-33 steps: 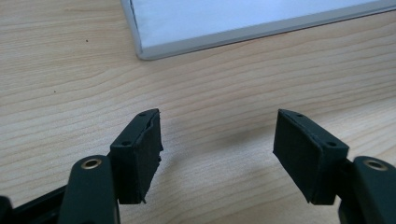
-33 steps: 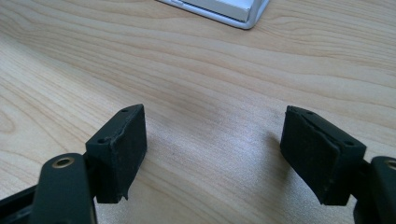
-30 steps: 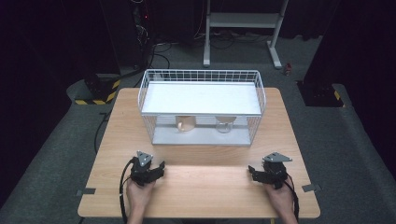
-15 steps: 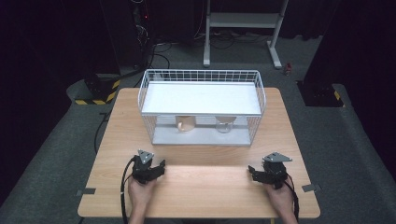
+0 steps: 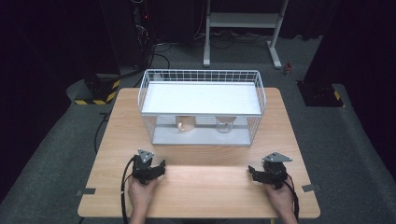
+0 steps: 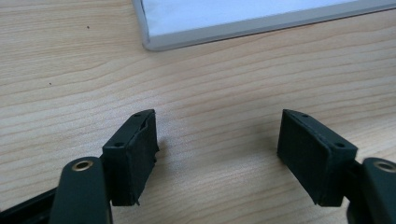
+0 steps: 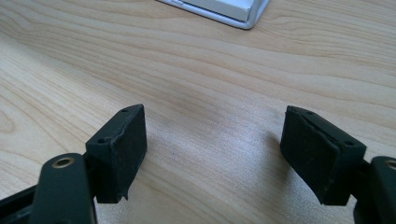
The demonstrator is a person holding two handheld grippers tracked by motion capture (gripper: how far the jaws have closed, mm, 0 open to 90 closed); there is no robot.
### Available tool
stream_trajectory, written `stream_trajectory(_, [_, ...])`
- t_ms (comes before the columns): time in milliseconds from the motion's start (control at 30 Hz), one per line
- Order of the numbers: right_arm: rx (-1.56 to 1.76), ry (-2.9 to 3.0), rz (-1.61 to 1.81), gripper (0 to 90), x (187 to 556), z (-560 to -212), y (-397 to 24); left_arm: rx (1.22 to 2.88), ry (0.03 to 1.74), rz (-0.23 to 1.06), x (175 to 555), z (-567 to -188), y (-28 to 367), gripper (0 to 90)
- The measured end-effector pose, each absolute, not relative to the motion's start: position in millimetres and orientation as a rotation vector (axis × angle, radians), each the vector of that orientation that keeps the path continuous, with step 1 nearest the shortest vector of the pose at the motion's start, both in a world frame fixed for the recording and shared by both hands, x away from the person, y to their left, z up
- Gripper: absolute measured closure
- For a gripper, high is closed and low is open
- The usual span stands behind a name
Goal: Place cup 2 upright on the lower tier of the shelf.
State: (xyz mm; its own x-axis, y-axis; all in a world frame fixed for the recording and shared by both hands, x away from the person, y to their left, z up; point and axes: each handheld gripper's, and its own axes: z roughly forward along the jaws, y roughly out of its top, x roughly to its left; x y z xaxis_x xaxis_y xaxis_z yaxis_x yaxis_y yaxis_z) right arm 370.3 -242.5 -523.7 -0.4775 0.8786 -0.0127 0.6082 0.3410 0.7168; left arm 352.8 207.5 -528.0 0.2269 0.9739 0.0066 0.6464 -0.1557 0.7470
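left gripper (image 5: 156,169) and right gripper (image 5: 257,173) rest near the worktop's (image 5: 201,186) front edge, both jaws apart, holding nothing.

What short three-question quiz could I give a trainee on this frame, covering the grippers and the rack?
1. True or false: both the left hand-held gripper and the right hand-held gripper have their jaws spread with nothing between them.
2. Which two things stand on the lower level of the white wire rack?
A. a tan mug and a clear glass
B. two plates
C. a bottle and a bowl
3. Fill in: the grippers rest on the wooden ____, on the person's side of the rack.

Key: 1 true; 2 A; 3 table.
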Motion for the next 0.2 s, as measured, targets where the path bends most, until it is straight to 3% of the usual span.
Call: stream_trajectory(200, [1.305, 2.212, 0.924, 22.9, 370.4, -523.8, -242.6, 1.882, 1.491, 0.674, 352.7, -528.0, 207.5, 28.2])
